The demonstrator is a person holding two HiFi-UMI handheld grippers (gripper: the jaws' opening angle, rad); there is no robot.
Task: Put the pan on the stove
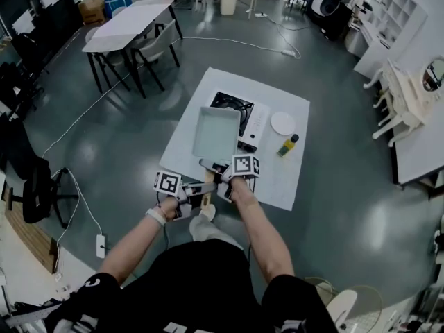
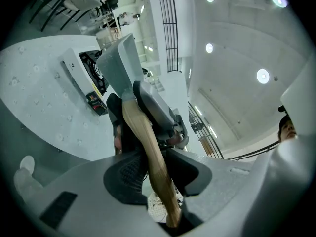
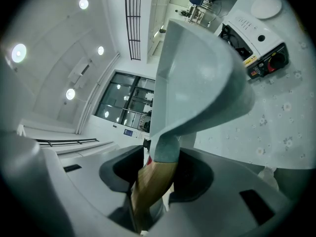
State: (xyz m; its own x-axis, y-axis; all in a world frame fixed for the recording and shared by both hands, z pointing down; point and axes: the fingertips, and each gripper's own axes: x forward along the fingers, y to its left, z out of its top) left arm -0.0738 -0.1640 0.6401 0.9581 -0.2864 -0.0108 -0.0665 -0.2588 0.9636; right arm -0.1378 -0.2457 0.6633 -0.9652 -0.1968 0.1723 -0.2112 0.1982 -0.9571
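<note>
A square grey-blue pan (image 1: 216, 132) with a wooden handle (image 1: 207, 186) is held above the white table, its far edge overlapping the stove (image 1: 251, 125). My left gripper (image 1: 186, 198) is shut on the handle's near end. My right gripper (image 1: 230, 177) is shut on the handle close to the pan. In the left gripper view the handle (image 2: 148, 152) runs between the pads up to the pan (image 2: 121, 63), with the stove (image 2: 88, 78) beyond. The right gripper view shows the pan (image 3: 197, 83) tilted large over the handle (image 3: 150, 186), and the stove (image 3: 256, 48) at the right.
A white plate (image 1: 282, 123) and a small yellow-green bottle (image 1: 288, 145) lie on the white table (image 1: 277, 179) right of the stove. A grey table with chairs (image 1: 128, 26) stands far left. A cable crosses the floor (image 1: 90, 116).
</note>
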